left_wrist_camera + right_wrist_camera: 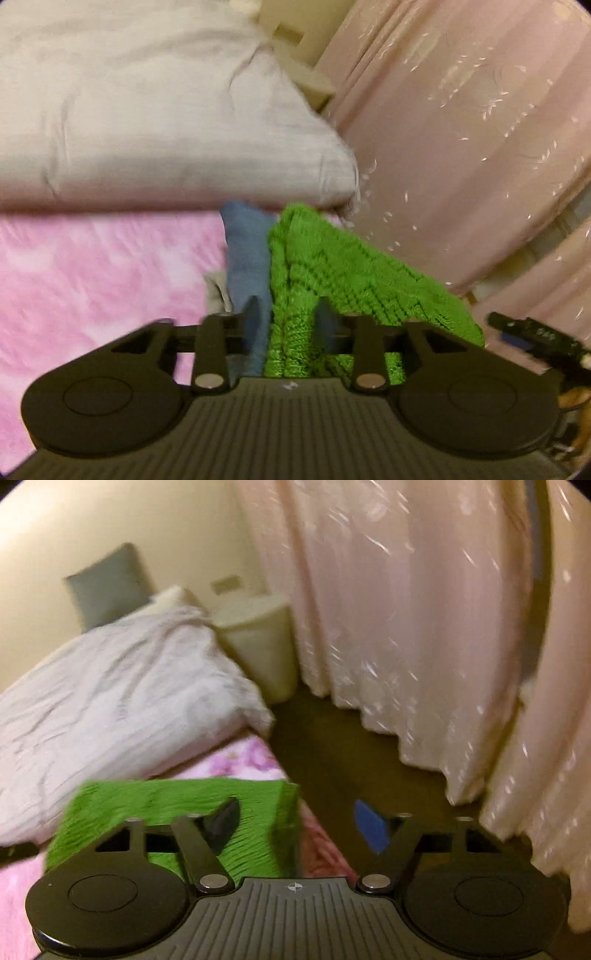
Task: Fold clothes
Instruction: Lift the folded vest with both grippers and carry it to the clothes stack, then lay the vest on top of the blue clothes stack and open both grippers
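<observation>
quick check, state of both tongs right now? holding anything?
Left tongs: shut on the green knitted garment.
Right tongs: open, holding nothing; the garment's edge lies by its left finger.

Bedroom: cream wall (110,520); pink patterned curtains (406,609); dark floor (332,746); pink floral bed cover (92,277); pale rumpled duvet (122,686); grey pillow (107,585); cream bedside unit (258,638).

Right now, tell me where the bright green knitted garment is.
The bright green knitted garment lies at the pink fleece blanket's edge nearest the curtains, pinched in the left gripper, with blue cloth alongside.
</observation>
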